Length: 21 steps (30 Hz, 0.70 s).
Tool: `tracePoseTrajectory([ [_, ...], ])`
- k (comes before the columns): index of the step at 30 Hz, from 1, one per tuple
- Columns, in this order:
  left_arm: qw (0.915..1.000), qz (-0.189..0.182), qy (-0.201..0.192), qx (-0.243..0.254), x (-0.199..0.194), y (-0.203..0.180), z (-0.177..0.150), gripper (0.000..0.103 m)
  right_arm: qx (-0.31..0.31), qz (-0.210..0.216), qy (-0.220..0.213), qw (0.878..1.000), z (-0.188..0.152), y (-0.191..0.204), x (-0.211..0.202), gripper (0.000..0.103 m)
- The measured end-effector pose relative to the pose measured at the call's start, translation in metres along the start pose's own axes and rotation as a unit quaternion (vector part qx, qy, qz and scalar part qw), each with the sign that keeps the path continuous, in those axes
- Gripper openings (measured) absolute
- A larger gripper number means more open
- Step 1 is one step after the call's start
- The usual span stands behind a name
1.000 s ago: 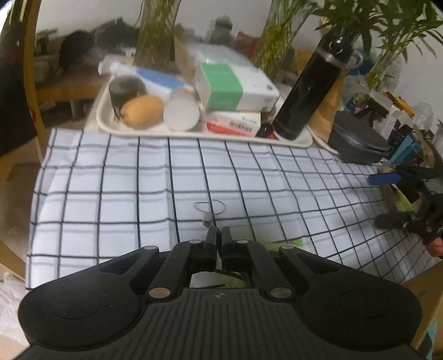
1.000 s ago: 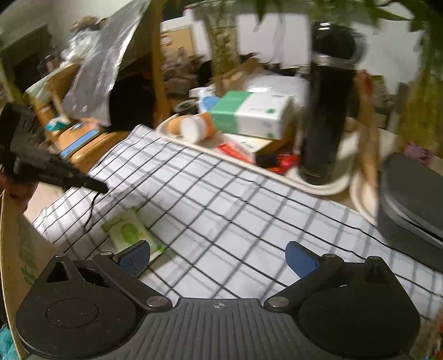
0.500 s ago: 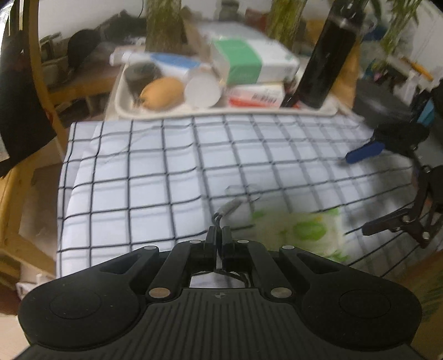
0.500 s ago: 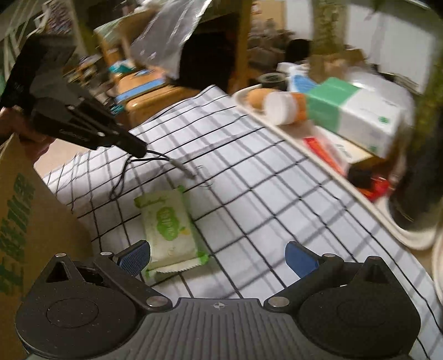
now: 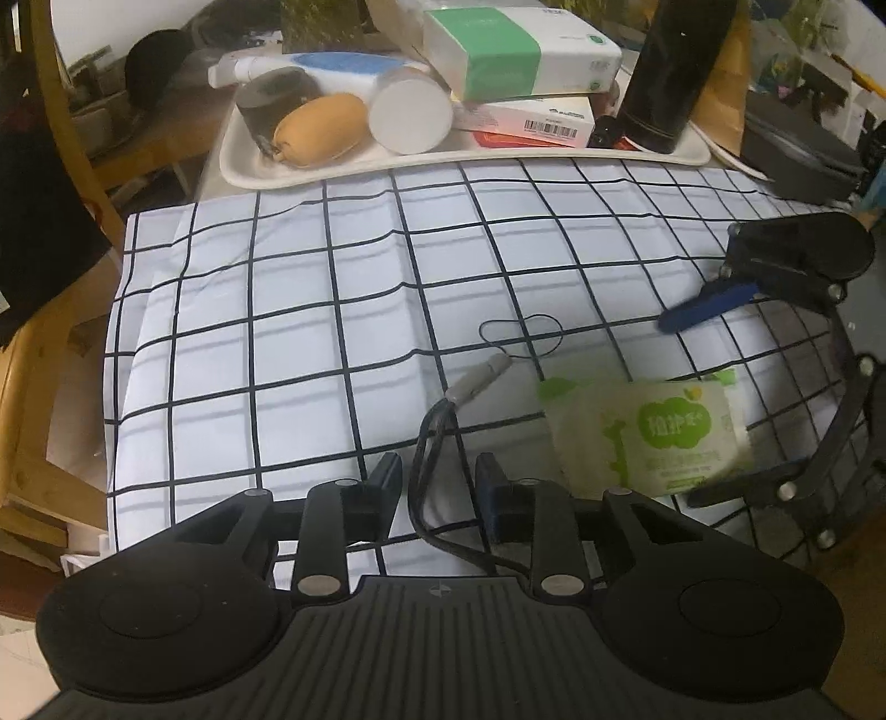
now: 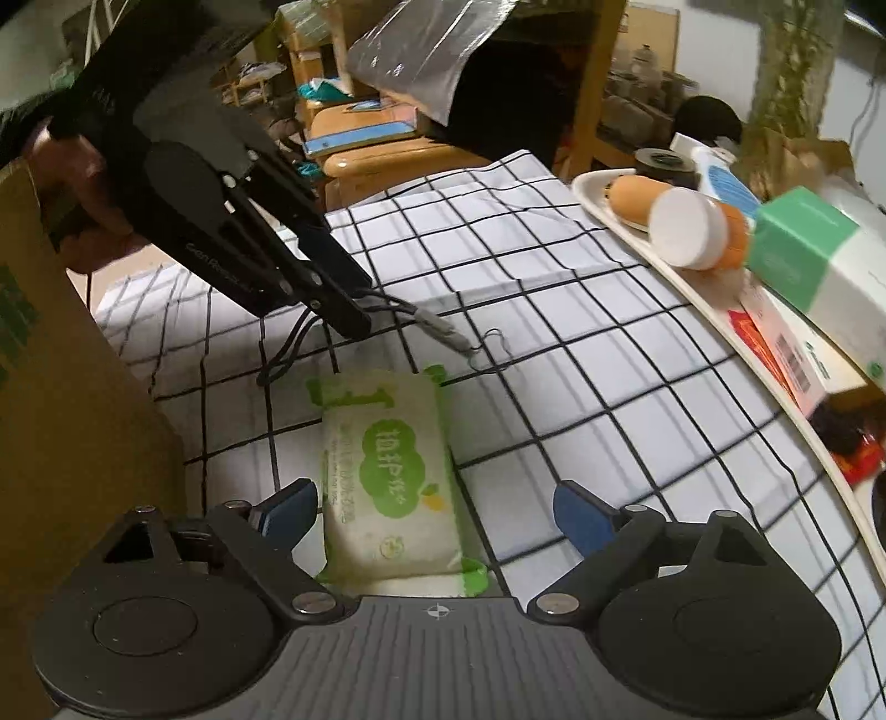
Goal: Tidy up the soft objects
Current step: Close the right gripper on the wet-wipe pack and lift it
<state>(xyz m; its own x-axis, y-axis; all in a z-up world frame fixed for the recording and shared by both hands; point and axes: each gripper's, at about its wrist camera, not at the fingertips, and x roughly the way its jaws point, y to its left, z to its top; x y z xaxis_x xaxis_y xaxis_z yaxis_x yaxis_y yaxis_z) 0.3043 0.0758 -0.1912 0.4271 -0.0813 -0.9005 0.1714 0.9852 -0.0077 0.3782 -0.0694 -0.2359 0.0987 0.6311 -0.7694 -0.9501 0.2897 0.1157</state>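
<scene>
A green and white pack of wet wipes [image 5: 648,435] [image 6: 390,476] lies flat on the checked cloth [image 5: 332,310]. A black cord with a grey end piece [image 5: 476,382] [image 6: 437,327] lies on the cloth beside the pack. My left gripper [image 5: 437,482] is open, with a loop of the cord between its fingers; in the right wrist view it [image 6: 349,321] hangs just over the cord. My right gripper [image 6: 437,509] is open wide and straddles the near end of the pack; in the left wrist view its blue fingertip [image 5: 698,310] shows at right.
A white tray [image 5: 260,171] at the cloth's far edge holds a green tissue box [image 5: 520,52], a tan soft roll [image 5: 321,130], a white-capped jar [image 5: 410,113] and a black bottle [image 5: 675,72]. A cardboard box [image 6: 61,399] stands left of the right gripper.
My left gripper has opened and let go of the cord, which now lies loose on the cloth. My right gripper has moved in over the wipes pack.
</scene>
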Motion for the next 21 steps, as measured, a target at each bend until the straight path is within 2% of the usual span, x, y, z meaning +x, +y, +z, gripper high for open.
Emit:
tracePoseTrajectory([
  [4,0.9998,0.013,-0.009,0.012,0.001,-0.002,-0.002,0.028,-0.032,-0.015,0.006,0.999,-0.001,0.011,0.007,0.08],
  [5,0.9997,0.015,-0.011,0.013,0.001,-0.002,-0.002,0.026,-0.038,-0.015,0.002,0.999,-0.001,0.013,0.006,0.075],
  [7,0.9993,0.026,-0.015,0.021,0.001,-0.004,-0.003,0.015,-0.047,-0.009,0.001,0.999,-0.001,0.016,0.005,0.06],
  [8,0.9995,0.021,-0.015,0.021,0.001,-0.004,-0.003,0.006,-0.05,-0.006,-0.001,0.999,-0.001,0.017,0.003,0.054],
  [10,0.9998,0.012,-0.014,0.011,0.0,-0.002,-0.003,0.004,-0.061,-0.026,-0.001,0.998,-0.001,0.021,0.002,0.054],
  [17,0.9995,-0.01,-0.026,0.013,-0.009,-0.001,-0.003,0.003,-0.046,-0.048,0.004,0.998,-0.006,0.007,-0.019,0.054],
  [21,0.9982,-0.006,-0.054,0.026,-0.022,-0.005,0.0,0.003,-0.032,-0.061,-0.002,0.998,-0.007,0.0,-0.039,0.054],
])
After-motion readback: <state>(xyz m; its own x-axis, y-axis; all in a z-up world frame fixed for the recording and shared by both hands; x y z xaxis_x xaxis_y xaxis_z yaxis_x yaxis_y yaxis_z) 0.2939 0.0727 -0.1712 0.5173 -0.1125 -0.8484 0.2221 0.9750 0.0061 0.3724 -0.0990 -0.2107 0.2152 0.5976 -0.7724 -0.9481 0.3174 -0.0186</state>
